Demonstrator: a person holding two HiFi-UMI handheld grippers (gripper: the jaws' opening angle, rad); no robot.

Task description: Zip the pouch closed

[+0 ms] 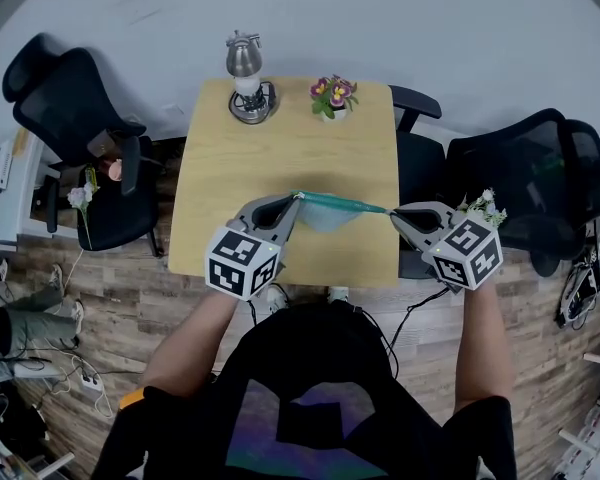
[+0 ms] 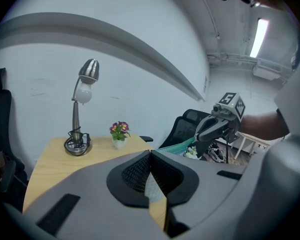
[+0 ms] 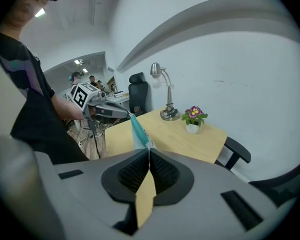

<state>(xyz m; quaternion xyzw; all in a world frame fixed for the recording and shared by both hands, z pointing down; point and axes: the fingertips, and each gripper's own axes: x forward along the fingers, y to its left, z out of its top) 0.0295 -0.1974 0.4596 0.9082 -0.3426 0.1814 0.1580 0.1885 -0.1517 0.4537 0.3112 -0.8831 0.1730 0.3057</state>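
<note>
A pouch (image 1: 330,211) with a teal zipper edge and a pale see-through body hangs stretched between my two grippers, above the front part of the wooden table (image 1: 280,148). My left gripper (image 1: 298,197) is shut on the pouch's left end. My right gripper (image 1: 390,211) is shut on its right end. In the left gripper view the teal edge (image 2: 178,146) runs from my shut left gripper (image 2: 150,152) across to the right gripper (image 2: 210,130). In the right gripper view the pouch (image 3: 139,132) runs from my right gripper (image 3: 149,150) to the left gripper (image 3: 126,115). Whether the pads pinch the zipper pull is hidden.
A silver desk lamp (image 1: 245,76) and a small flower pot (image 1: 332,98) stand at the table's far edge. Black office chairs stand at the left (image 1: 90,138) and the right (image 1: 540,168). Cables lie on the wooden floor.
</note>
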